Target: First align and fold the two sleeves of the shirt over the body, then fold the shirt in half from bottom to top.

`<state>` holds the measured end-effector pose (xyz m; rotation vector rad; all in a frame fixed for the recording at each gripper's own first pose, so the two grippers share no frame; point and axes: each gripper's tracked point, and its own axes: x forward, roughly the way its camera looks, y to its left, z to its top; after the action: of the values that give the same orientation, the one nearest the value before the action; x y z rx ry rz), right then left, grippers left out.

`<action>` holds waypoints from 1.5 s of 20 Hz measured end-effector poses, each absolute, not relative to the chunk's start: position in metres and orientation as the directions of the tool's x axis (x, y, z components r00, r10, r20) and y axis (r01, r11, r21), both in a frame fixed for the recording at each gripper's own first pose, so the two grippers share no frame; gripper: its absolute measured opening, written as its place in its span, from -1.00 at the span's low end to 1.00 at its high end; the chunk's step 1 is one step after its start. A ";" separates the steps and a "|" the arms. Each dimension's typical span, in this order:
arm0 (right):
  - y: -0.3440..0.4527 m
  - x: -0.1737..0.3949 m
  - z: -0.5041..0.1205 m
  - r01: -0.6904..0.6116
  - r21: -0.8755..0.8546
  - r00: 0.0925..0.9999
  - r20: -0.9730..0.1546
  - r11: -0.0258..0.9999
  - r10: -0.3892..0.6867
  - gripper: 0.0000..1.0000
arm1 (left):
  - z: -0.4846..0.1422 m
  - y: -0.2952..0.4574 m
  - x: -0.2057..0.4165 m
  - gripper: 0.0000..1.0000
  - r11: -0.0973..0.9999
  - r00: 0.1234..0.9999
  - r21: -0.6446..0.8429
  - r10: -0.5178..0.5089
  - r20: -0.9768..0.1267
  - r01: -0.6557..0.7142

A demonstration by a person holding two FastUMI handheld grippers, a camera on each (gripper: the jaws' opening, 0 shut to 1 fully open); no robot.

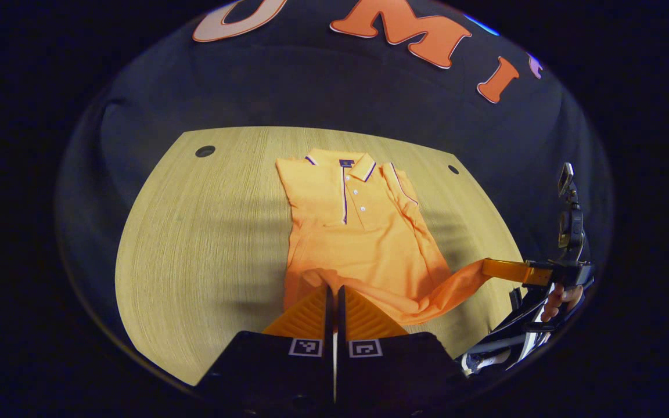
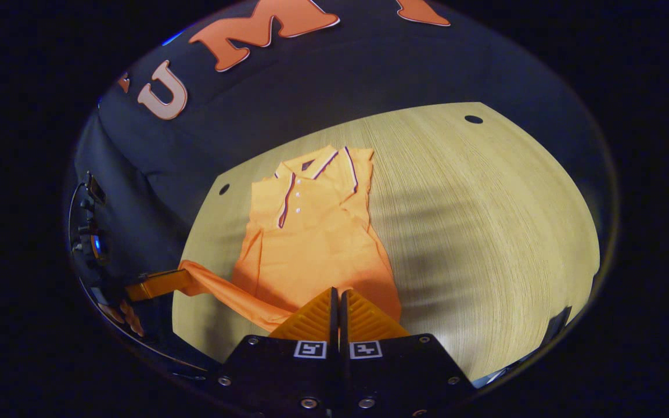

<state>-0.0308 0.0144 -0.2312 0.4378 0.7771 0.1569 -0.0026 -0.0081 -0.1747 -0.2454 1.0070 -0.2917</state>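
Note:
An orange polo shirt [image 1: 358,232] [image 2: 311,244] lies on the wooden table [image 1: 207,232], collar [image 1: 343,162] at the far end. A sleeve with a striped cuff [image 1: 404,186] lies folded in along the body. My left gripper [image 1: 334,288] is shut on the near hem at one corner. My right gripper [image 2: 337,291] is shut on the hem at the other corner. The hem is raised off the table and stretched between them. The right gripper [image 1: 488,268] shows at the right of the left gripper view, and the left gripper [image 2: 186,277] at the left of the right gripper view.
The table [image 2: 485,232] has small round holes near its far corners [image 1: 205,151] [image 1: 453,169] [image 2: 473,119]. A person's hand [image 1: 561,299] holds the right gripper at the table's near edge. The black cloth wall stands behind the table.

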 end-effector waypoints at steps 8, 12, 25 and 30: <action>0.000 0.058 -0.201 0.018 0.395 0.745 -0.617 0.918 0.251 -0.99 | -0.177 0.010 0.103 -0.96 0.939 0.552 -0.310 -0.339 -0.762 0.148; -0.007 0.107 -0.191 0.026 0.365 0.761 -0.611 0.931 0.218 -0.99 | -0.186 0.019 0.162 -0.96 0.939 0.565 -0.307 -0.339 -0.752 0.155; -0.034 0.259 -0.203 0.106 0.287 0.746 -0.656 0.952 0.115 -0.99 | -0.242 0.036 0.313 -0.96 0.952 0.562 -0.246 -0.307 -0.768 0.185; -0.047 0.289 -0.208 0.188 0.314 0.741 -0.667 0.931 0.076 -0.98 | -0.265 0.047 0.334 -0.89 0.975 0.552 -0.166 -0.220 -0.804 0.147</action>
<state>0.2894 -0.0467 -0.2077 0.3780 0.7382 -0.0630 0.3337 0.0474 -0.2650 -0.0822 0.9623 -0.2171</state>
